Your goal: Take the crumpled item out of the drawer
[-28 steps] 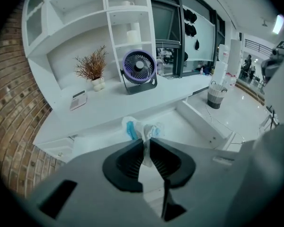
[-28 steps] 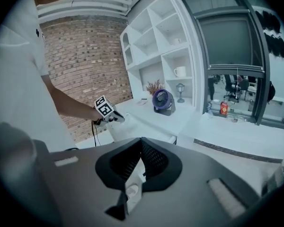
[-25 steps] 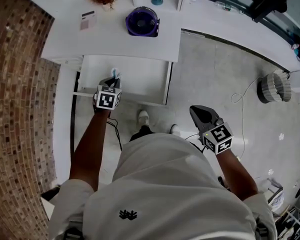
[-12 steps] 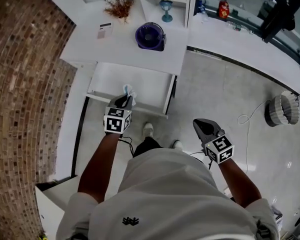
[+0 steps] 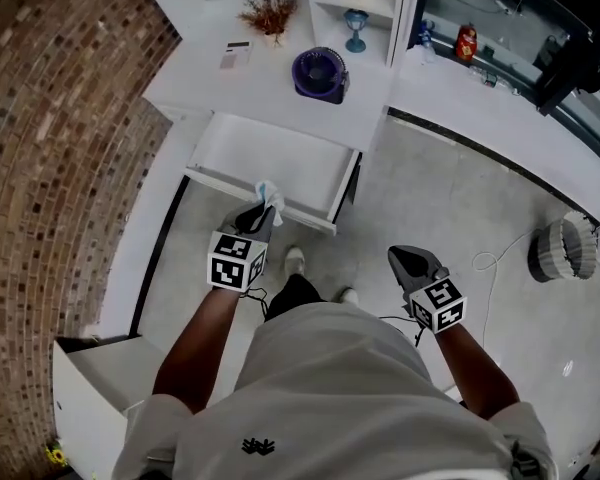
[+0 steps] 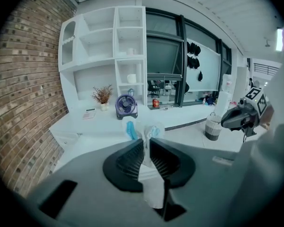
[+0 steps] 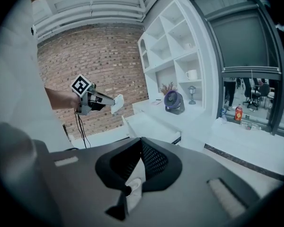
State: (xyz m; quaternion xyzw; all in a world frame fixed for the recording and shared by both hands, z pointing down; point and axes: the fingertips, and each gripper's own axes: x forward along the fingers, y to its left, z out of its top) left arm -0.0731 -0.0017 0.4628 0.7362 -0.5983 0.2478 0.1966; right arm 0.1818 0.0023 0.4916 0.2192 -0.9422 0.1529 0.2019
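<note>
The crumpled item [image 5: 271, 200], a white wad with blue flecks, is pinched in my left gripper [image 5: 260, 213]. It hangs over the front edge of the open white drawer [image 5: 276, 156], clear of the inside. In the left gripper view the wad [image 6: 143, 129] sticks up from between the jaws of my left gripper [image 6: 146, 145], which press on it. My right gripper [image 5: 407, 259] hangs over the floor to the right of the drawer, jaws together and empty. The right gripper view shows its jaws [image 7: 141, 148] shut, with the left gripper [image 7: 97, 100] and the wad [image 7: 117, 103] beyond.
A purple fan [image 5: 318, 72], a dried plant [image 5: 270, 13] and a small card sit on the white counter above the drawer. A brick wall [image 5: 70, 138] runs along the left. A ribbed white bin [image 5: 563, 251] and a cable lie on the floor at right.
My left gripper has drawn back from inside the drawer to its front edge, carrying the wad with it. The right gripper has hardly moved.
</note>
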